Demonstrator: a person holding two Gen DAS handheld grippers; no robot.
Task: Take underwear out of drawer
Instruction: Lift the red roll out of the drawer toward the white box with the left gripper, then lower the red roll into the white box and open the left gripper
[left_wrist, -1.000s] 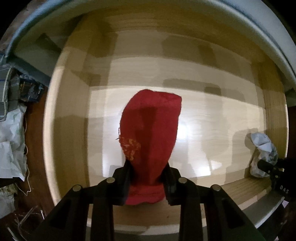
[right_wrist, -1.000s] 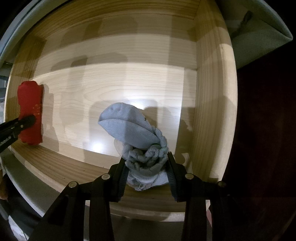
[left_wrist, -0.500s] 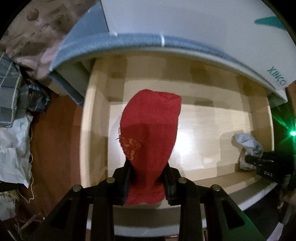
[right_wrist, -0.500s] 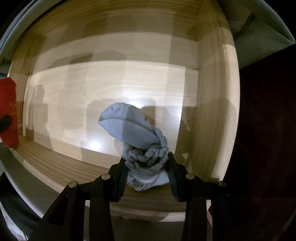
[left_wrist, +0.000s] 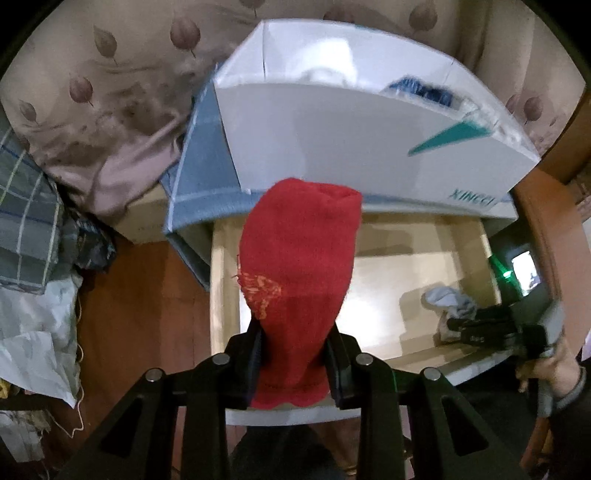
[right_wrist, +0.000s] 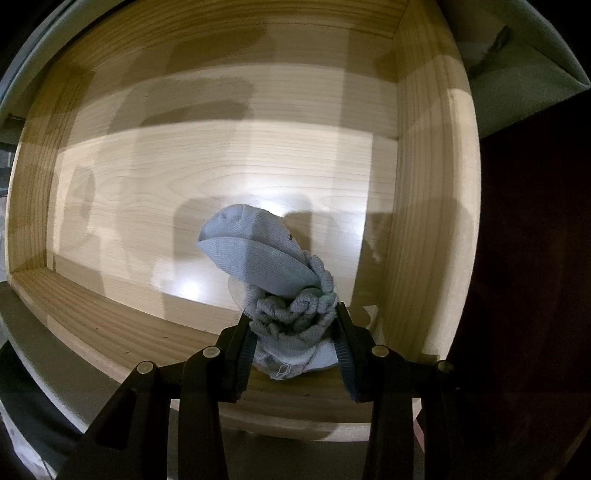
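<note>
The wooden drawer (right_wrist: 424, 206) fills most of the right wrist view; in the left wrist view it occupies the centre and right of the frame. A white box (left_wrist: 354, 136) with teal print sits in the upper centre of the left wrist view, above a blue-grey ledge (left_wrist: 207, 177). Leaf-patterned fabric (left_wrist: 103, 96) covers the upper left.

The left gripper (left_wrist: 294, 360), at lower centre, is clamped narrowly on a red garment (left_wrist: 299, 266), which rises between its jaws in front of the drawer. The right gripper (right_wrist: 294, 349) grips a bunched grey garment (right_wrist: 266, 258) at lower centre, over the drawer floor; whether the fabric touches the floor cannot be determined. In the left wrist view, a hand (left_wrist: 550, 365) appears at the lower right.
</note>
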